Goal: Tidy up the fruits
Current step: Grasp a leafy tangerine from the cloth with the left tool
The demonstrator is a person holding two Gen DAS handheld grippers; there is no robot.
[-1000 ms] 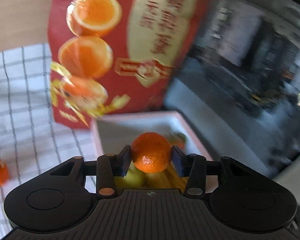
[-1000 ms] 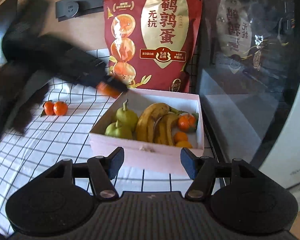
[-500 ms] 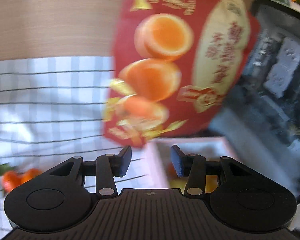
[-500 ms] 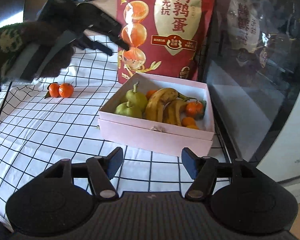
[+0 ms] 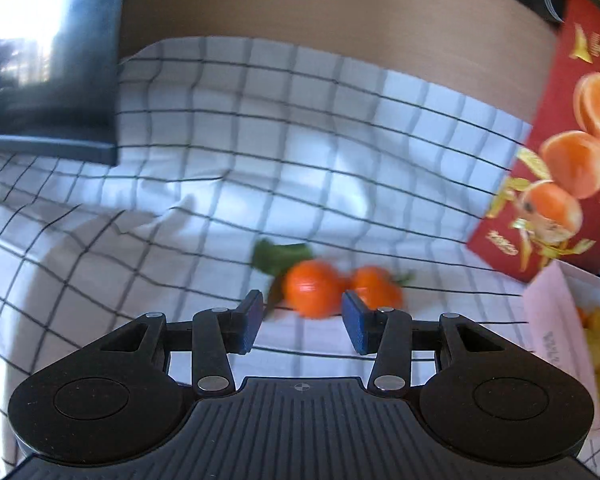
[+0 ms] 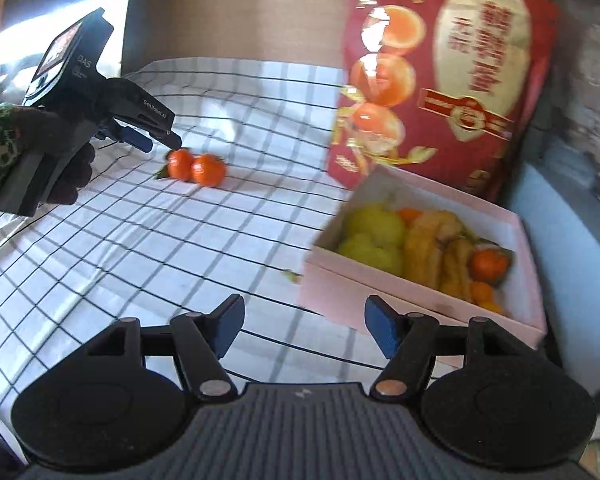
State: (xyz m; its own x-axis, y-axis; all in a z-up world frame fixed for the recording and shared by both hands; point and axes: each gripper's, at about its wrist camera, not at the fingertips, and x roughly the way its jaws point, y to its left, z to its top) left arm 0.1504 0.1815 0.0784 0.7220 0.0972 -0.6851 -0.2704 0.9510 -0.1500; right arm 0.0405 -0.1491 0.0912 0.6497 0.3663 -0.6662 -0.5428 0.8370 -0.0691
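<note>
Two mandarins [image 6: 196,167] lay touching on the checked cloth [image 6: 140,248], outside the pink box [image 6: 420,300].
Pears [image 6: 374,236], bananas [image 6: 440,248] and mandarins filled the box; left gripper [image 5: 302,320] gaped empty near the pair, right gripper [image 6: 304,330] had just been opening, empty.

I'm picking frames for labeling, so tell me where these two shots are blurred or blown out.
Left wrist view: the two tangerines are motion-smeared, and the dark screen carries white glare. Right wrist view: the pink box and red bag are smeared; the left gripper stays sharper.
</note>
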